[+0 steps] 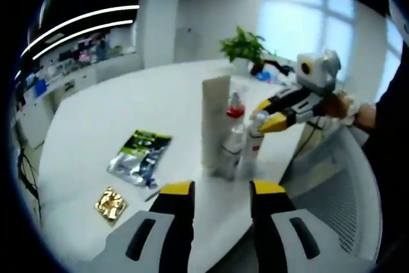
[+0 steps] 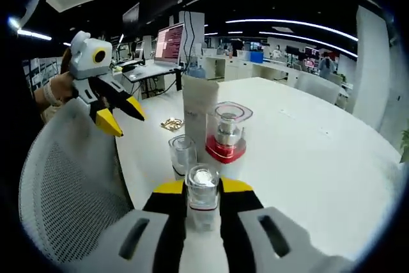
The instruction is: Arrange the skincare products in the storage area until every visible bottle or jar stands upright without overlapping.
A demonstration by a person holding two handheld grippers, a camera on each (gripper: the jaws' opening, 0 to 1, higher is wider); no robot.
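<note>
Right gripper view: the right gripper (image 2: pixel 203 190) jaws clamp a clear-capped white tube (image 2: pixel 202 201) on the white surface (image 2: pixel 307 139), while at ten o'clock the left gripper (image 2: pixel 123 116) hangs spread apart.

A green foil pouch (image 1: pixel 140 156) and gold wrapper (image 1: pixel 110 204) lie on the white table (image 1: pixel 121 107).

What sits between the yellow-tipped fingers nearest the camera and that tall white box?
In the right gripper view, the right gripper is shut on a clear-capped bottle. Beyond it stand another clear-capped bottle and a red-based bottle, before the tall white box.
</note>
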